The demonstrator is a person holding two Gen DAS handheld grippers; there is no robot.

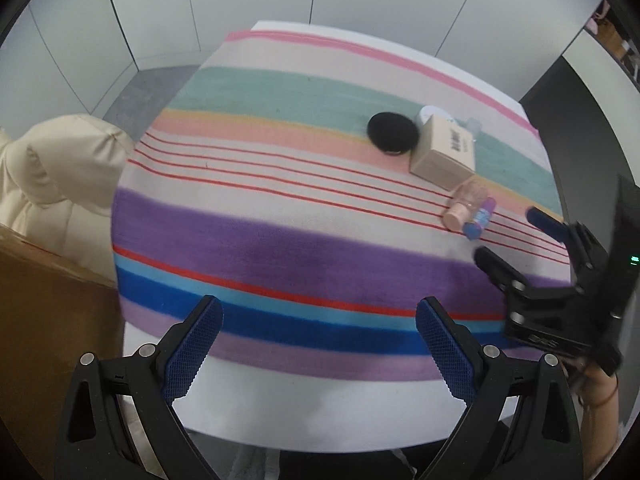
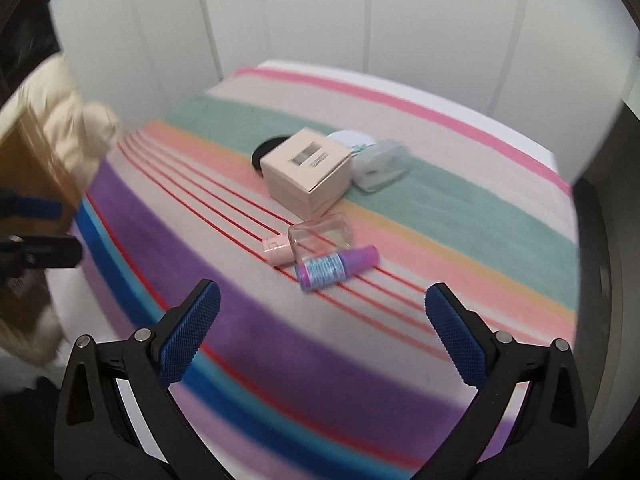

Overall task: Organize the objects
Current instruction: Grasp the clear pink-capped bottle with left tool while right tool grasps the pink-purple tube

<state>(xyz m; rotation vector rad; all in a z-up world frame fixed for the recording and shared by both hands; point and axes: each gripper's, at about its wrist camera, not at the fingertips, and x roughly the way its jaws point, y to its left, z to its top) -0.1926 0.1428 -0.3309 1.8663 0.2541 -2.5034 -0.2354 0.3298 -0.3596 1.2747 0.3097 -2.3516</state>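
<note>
The left gripper (image 1: 319, 344) is spread wide and holds nothing; its two blue-padded fingers (image 1: 194, 346) hang above the near edge of a striped cloth (image 1: 280, 216) covering a table. The right gripper (image 2: 322, 332) is also wide apart and empty, hovering over the purple band of the cloth, near a small cluster of items but touching none.

Nearest the right gripper lies a purple bottle (image 2: 338, 267) on its side, its long axis running roughly left to right across the thin red stripes, its rounded purple end pointing right and slightly away. Touching it from behind is a clear bottle with a pink cap (image 2: 308, 242), also lying down, cap pointing left. Beyond these sits a beige carton (image 2: 308, 172), upright on its base. A black round disc (image 1: 393, 134) lies flat just left of the carton. On the far right side of the carton rests a pale grey-blue hole punch (image 2: 378, 166), with a white round container (image 2: 350, 136) behind it.

A cream padded jacket (image 1: 60, 172) lies beside the table's left edge.
</note>
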